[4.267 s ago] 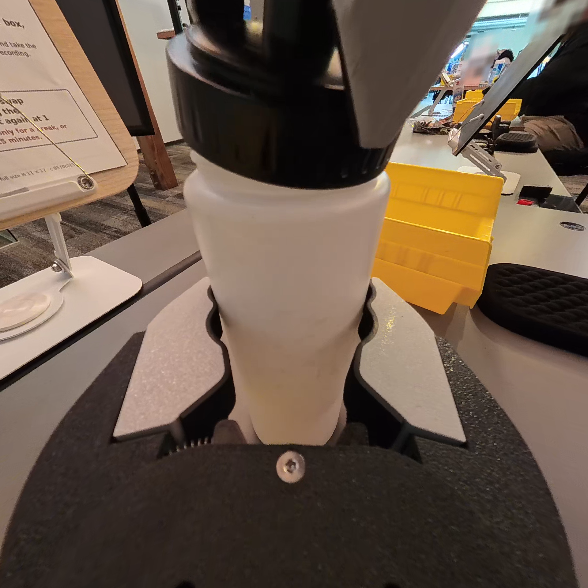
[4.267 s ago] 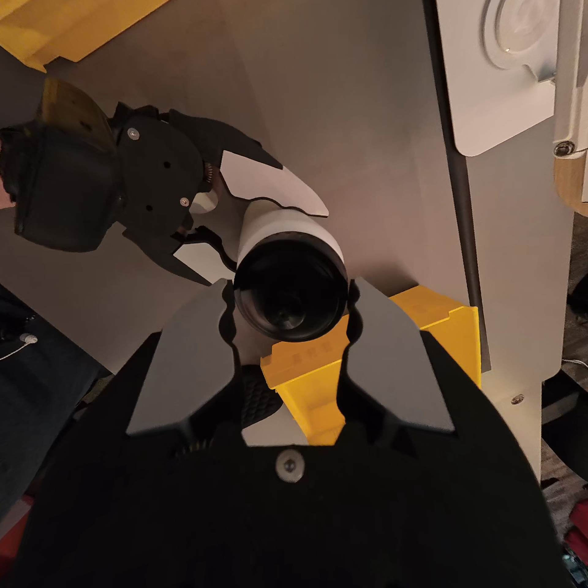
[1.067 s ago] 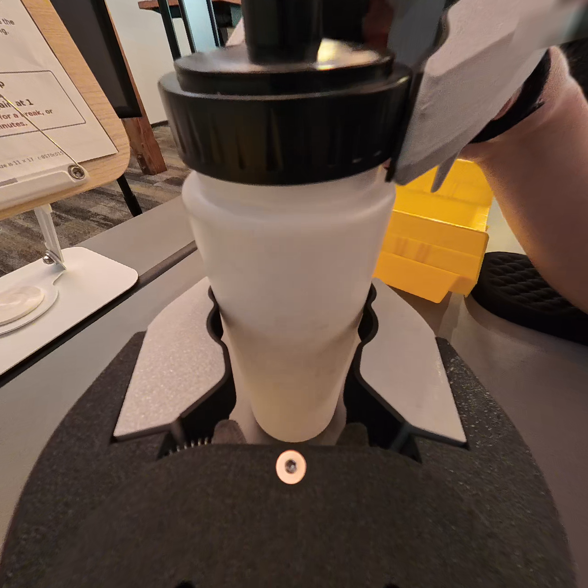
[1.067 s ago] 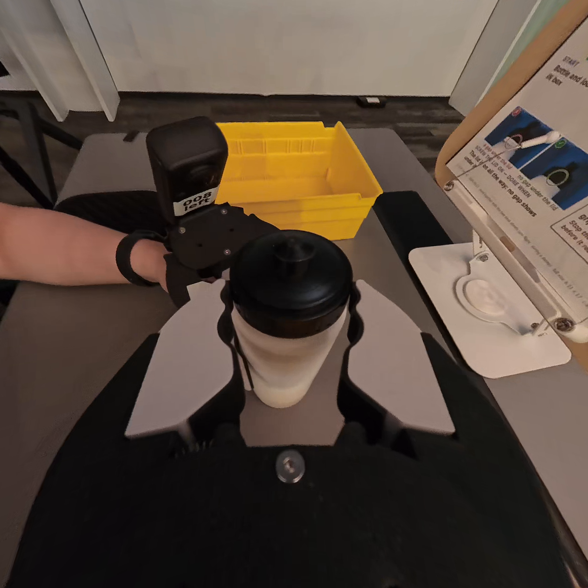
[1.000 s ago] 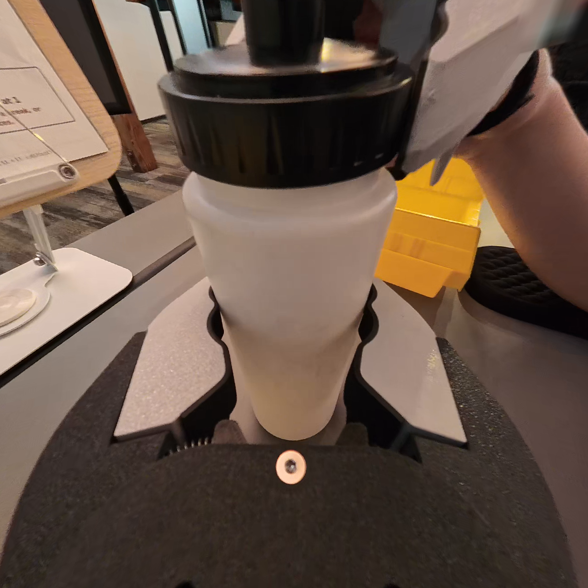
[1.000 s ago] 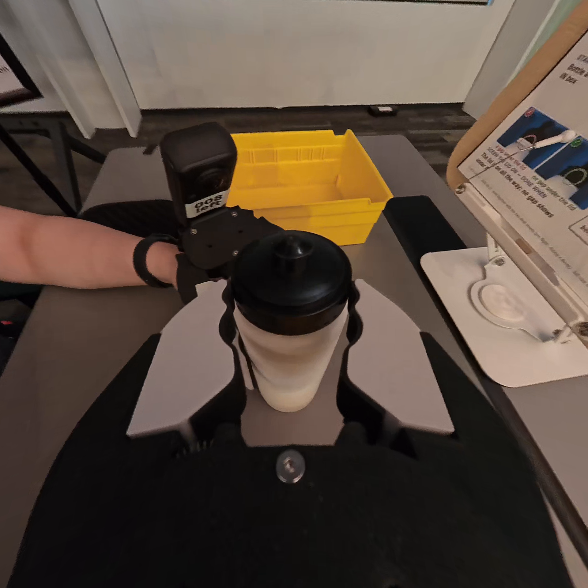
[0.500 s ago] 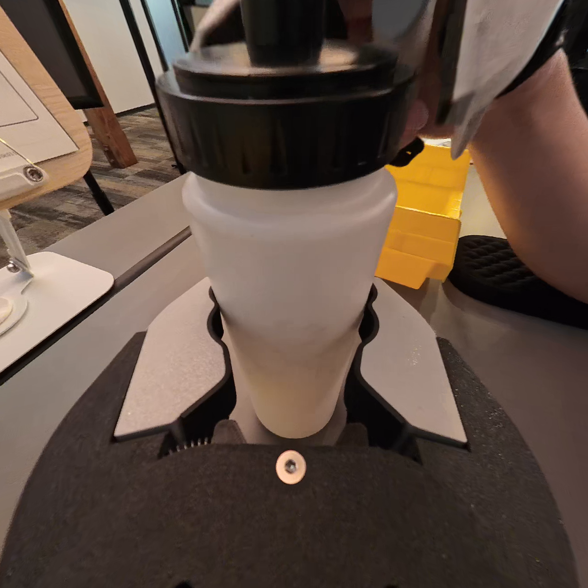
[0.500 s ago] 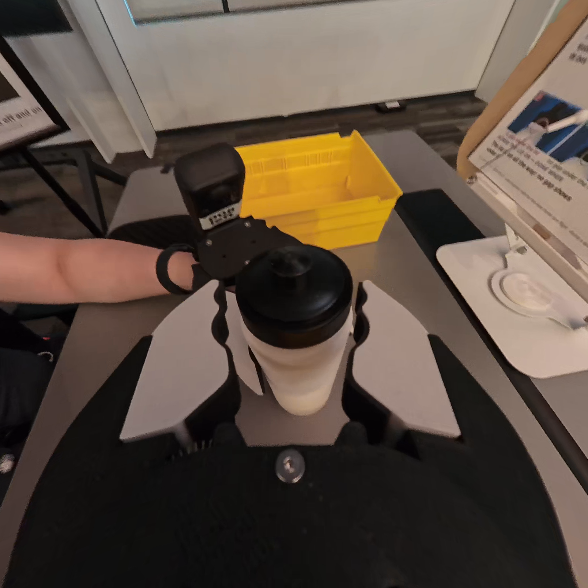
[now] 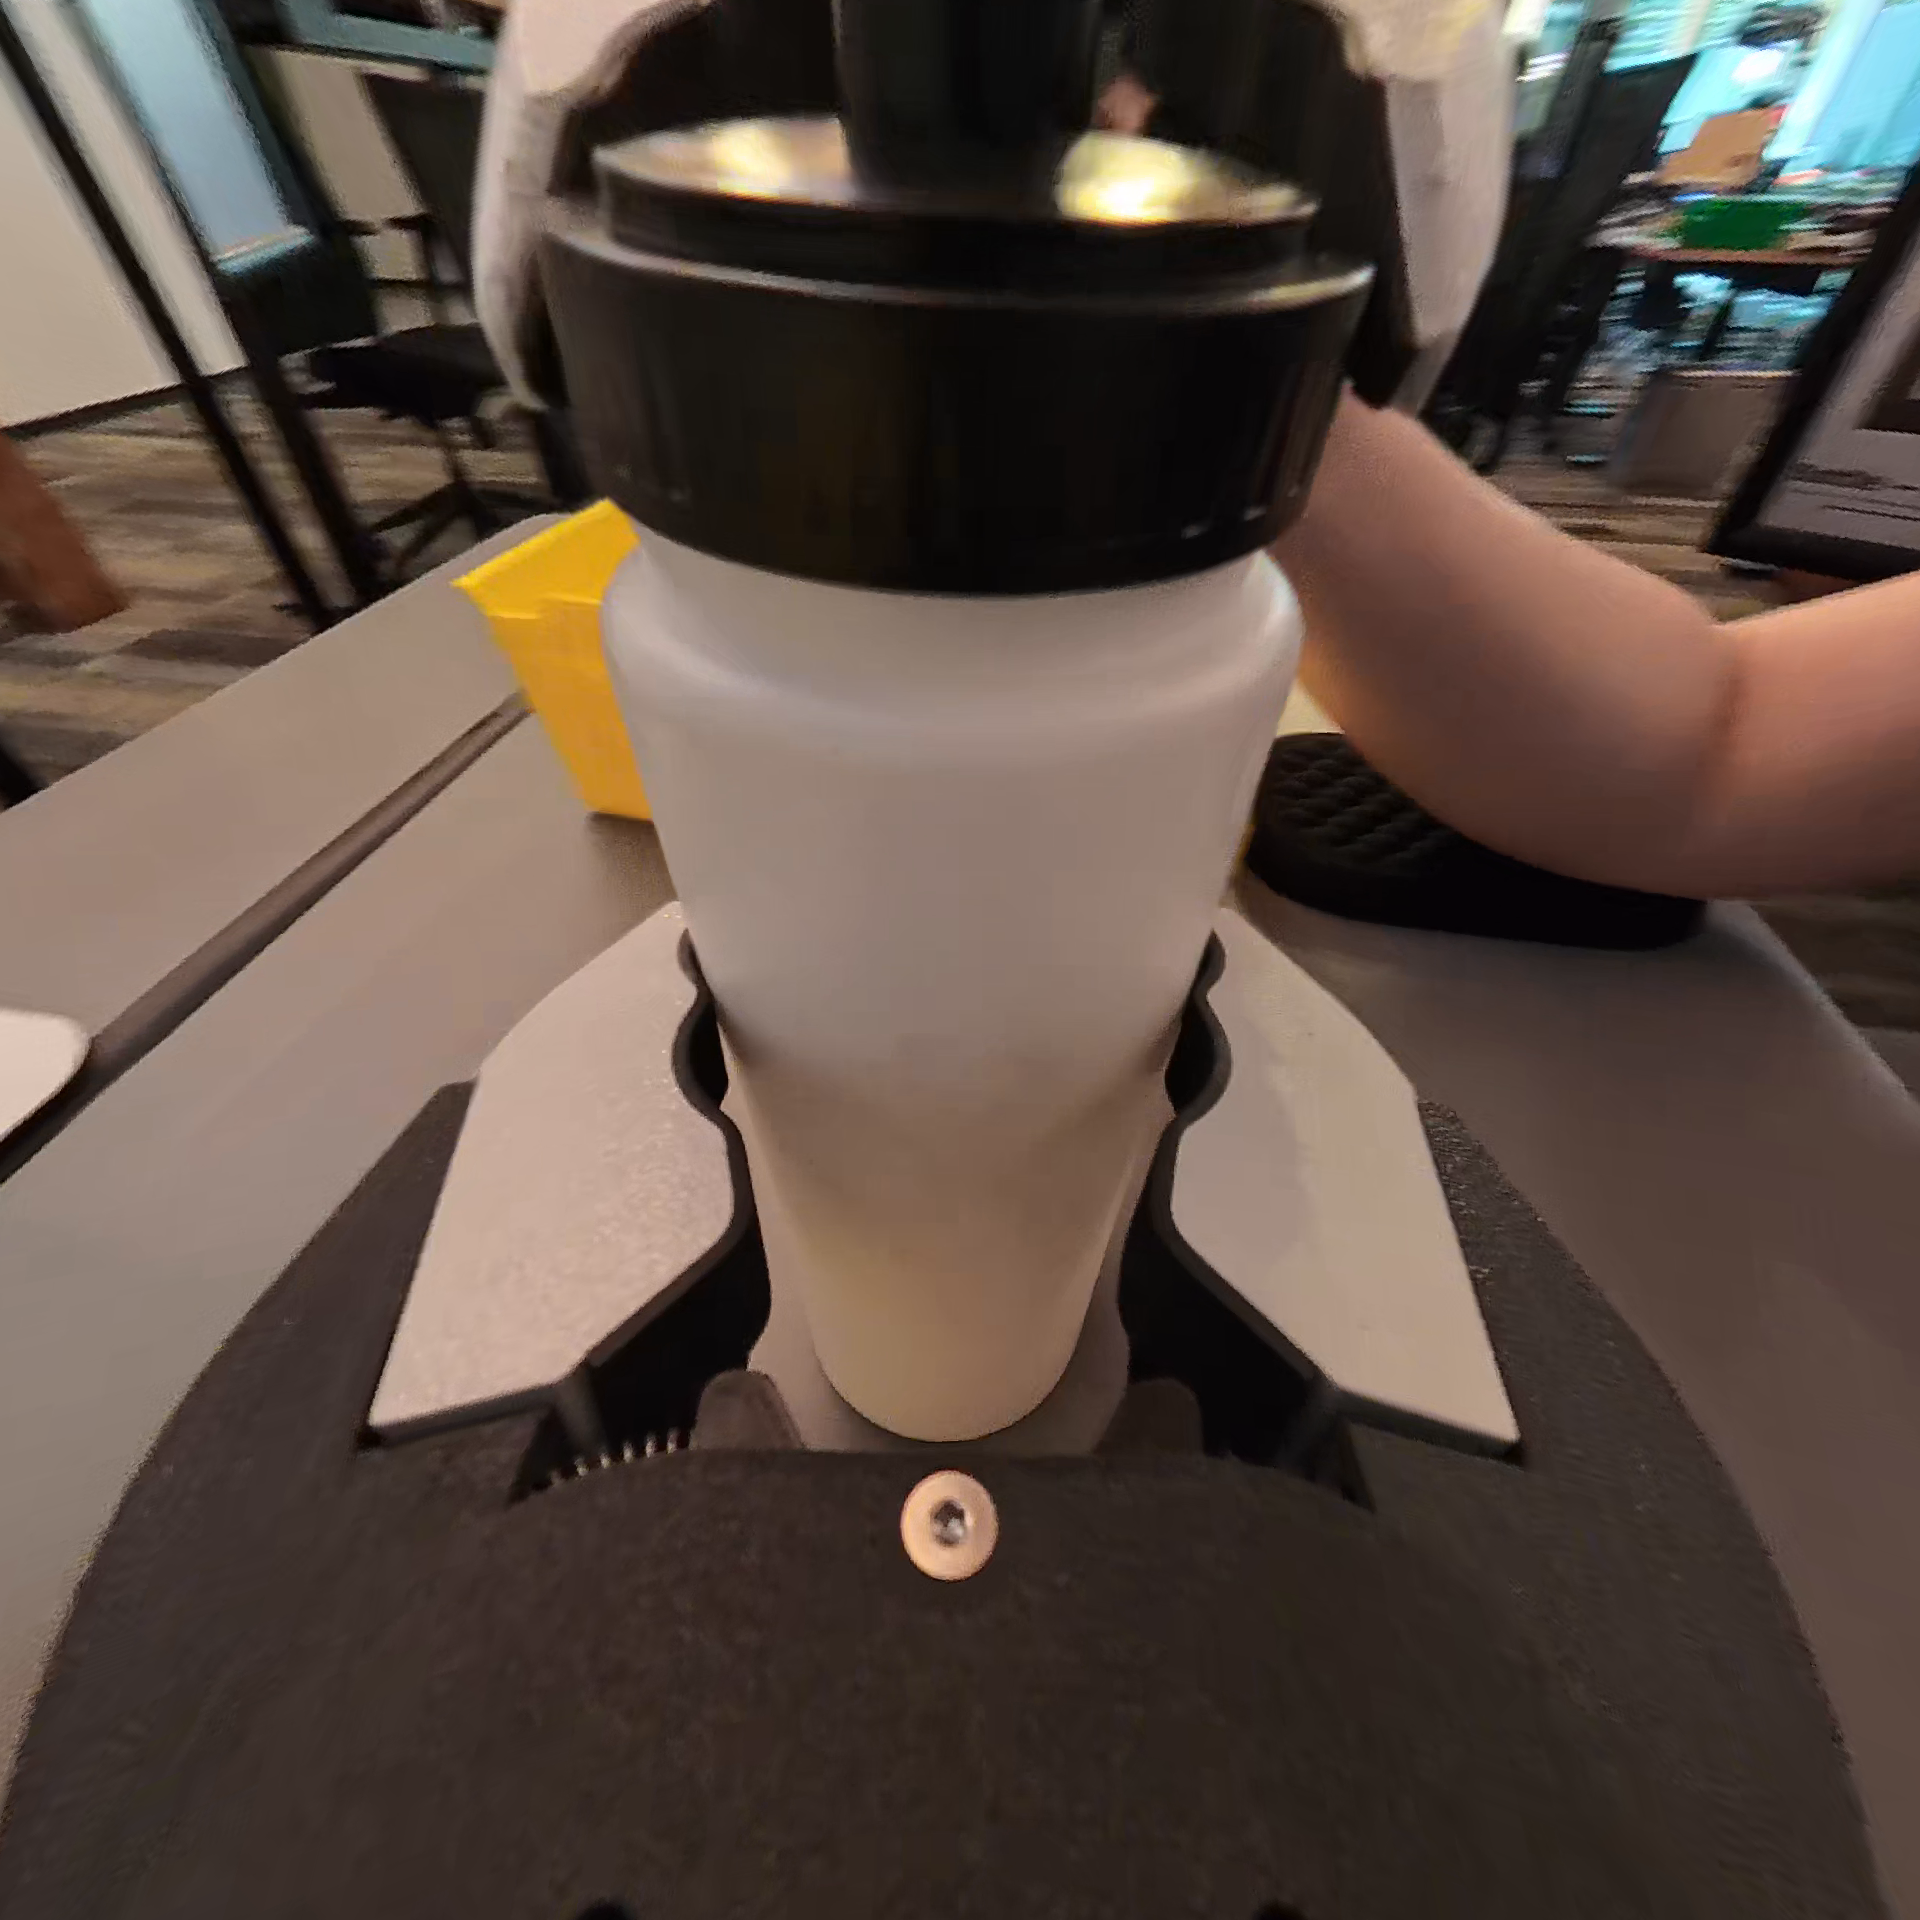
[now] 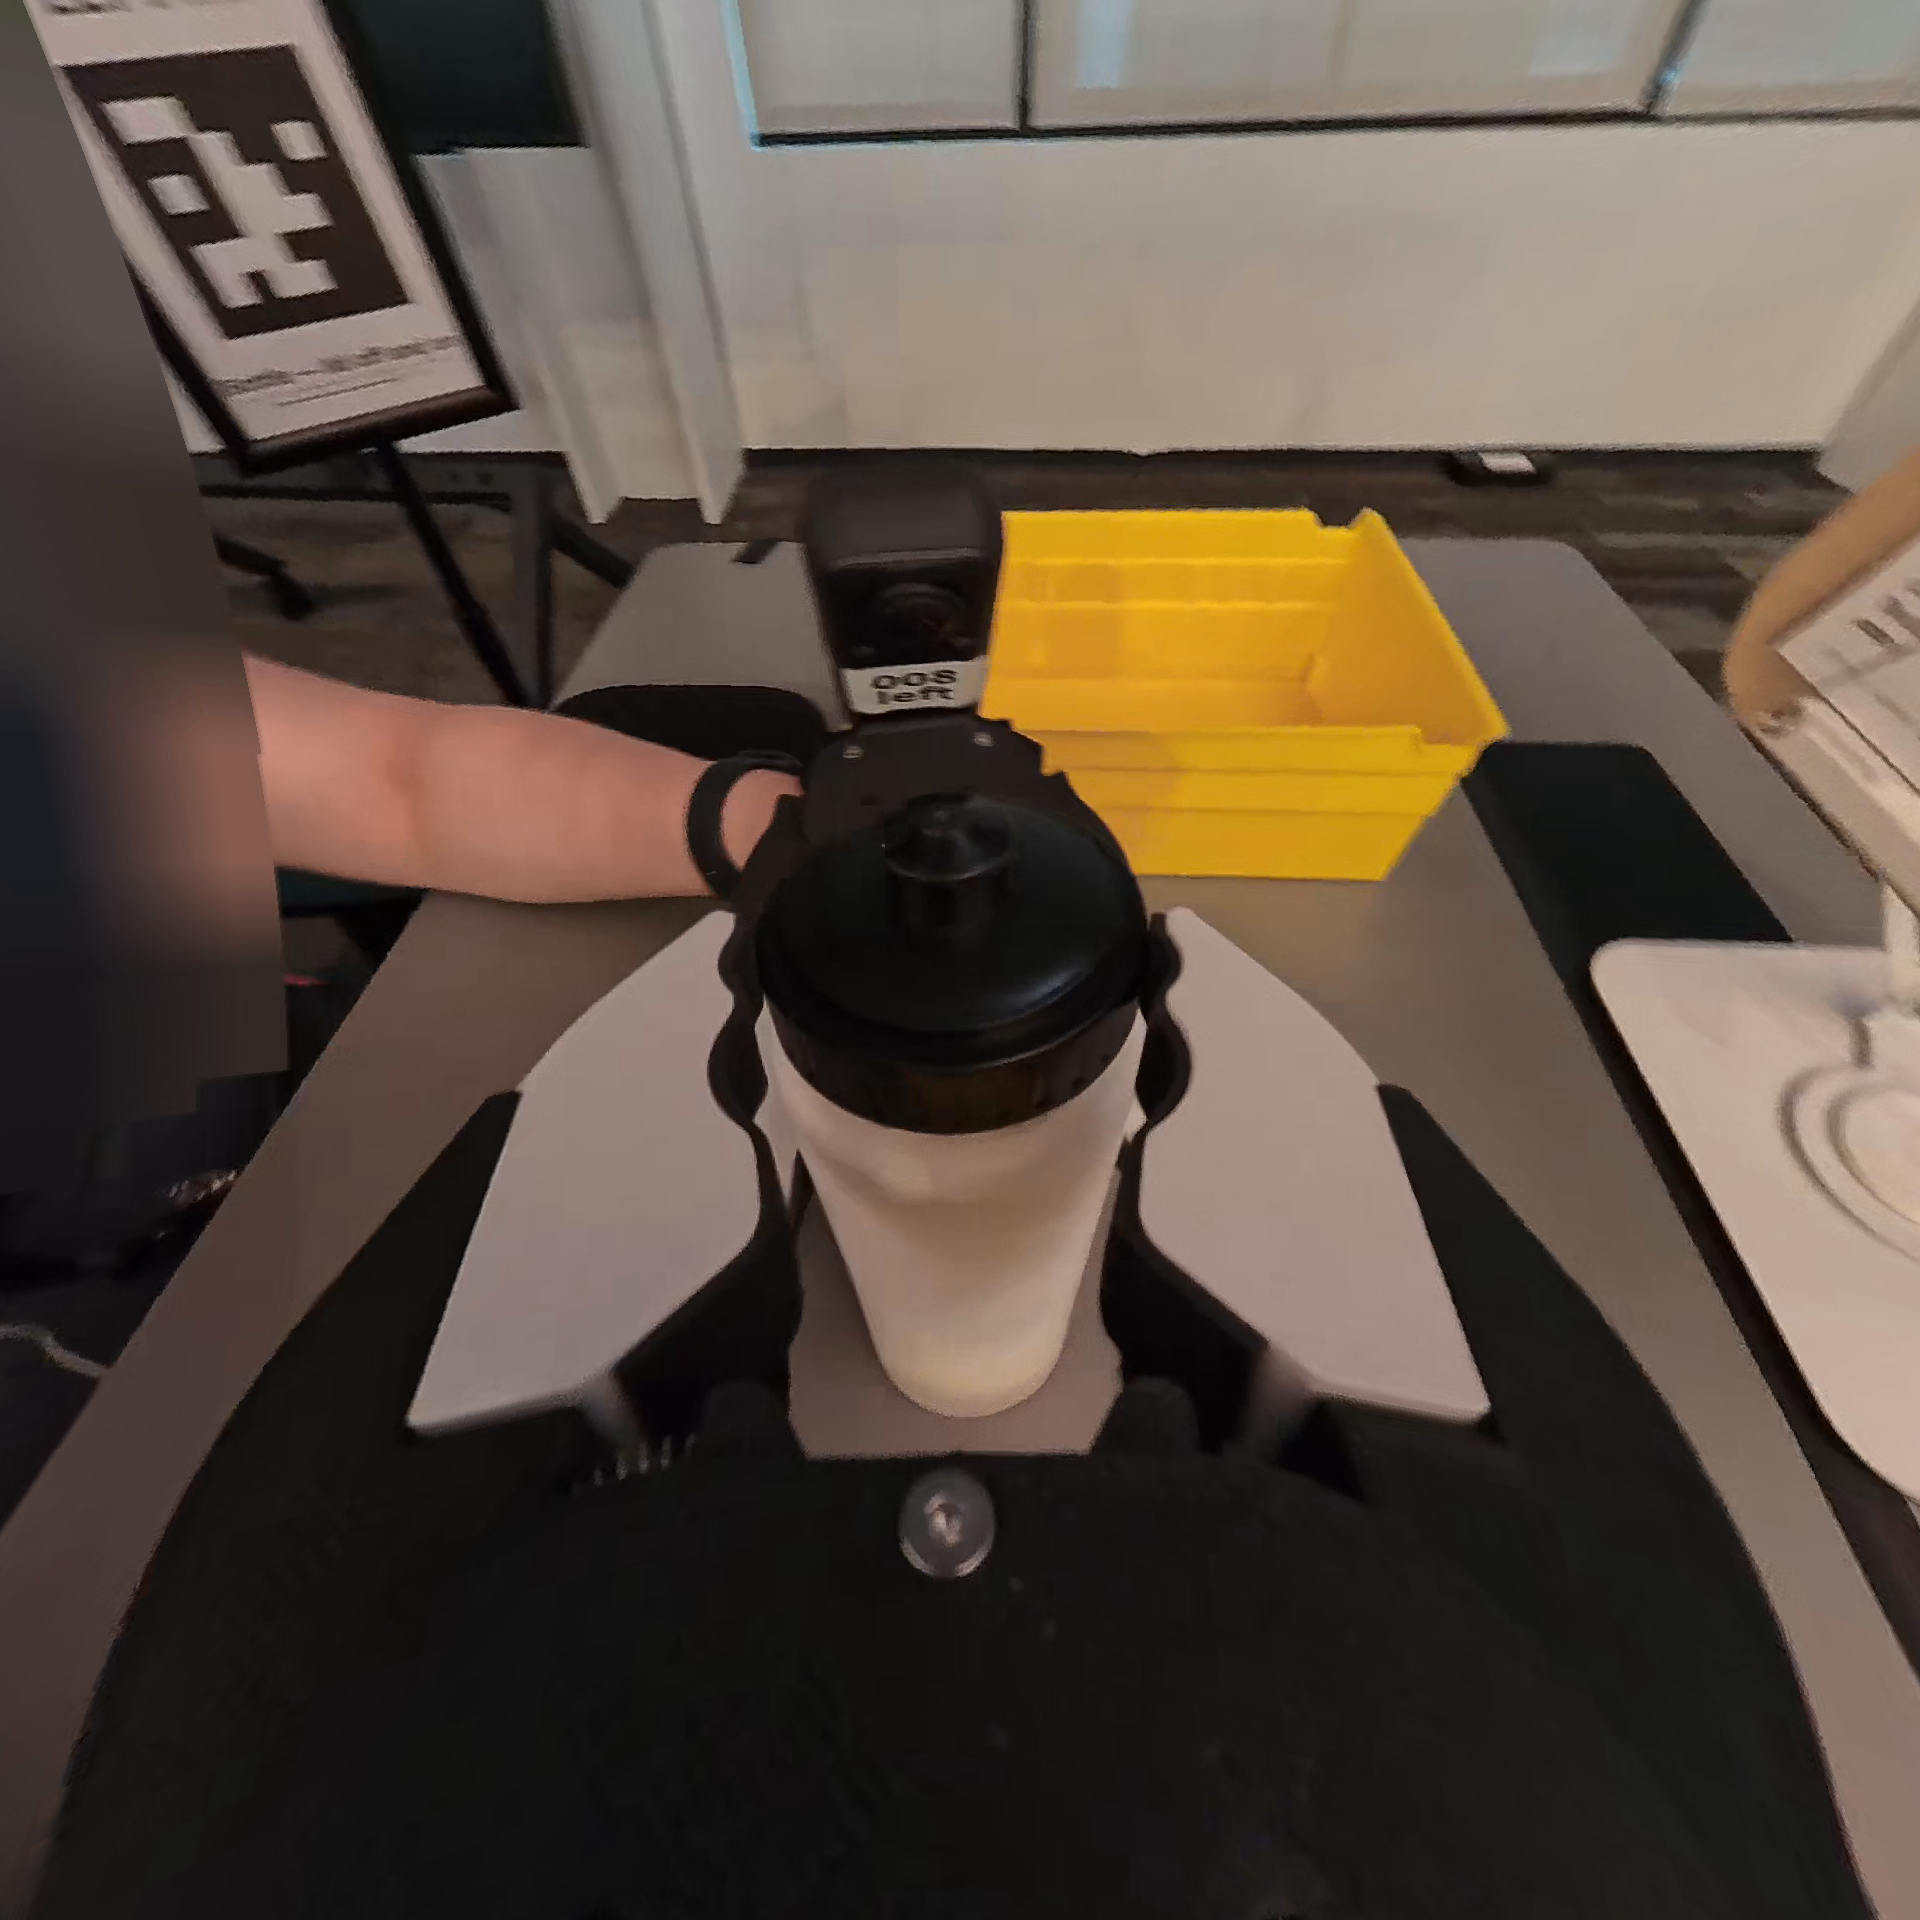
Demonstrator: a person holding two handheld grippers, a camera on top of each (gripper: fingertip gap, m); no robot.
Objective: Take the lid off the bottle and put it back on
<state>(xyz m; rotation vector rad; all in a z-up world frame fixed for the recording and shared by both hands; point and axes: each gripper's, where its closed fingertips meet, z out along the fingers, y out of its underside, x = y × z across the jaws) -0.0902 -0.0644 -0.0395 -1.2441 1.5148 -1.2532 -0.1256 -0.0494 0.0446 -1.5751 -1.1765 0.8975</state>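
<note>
Table (image 10: 1351, 935) grey, yellow bin (image 10: 1226, 707) | left gripper (image 9: 951, 1049) jaws clamp bottle (image 9: 951, 935) | right gripper (image 10: 951, 1029) jaws flank lid (image 10: 945, 966), contact unclear

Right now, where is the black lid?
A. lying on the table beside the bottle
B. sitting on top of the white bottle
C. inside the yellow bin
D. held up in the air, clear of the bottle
B: the black lid sits on the neck of the white bottle, with the right tool flanking it.
</note>
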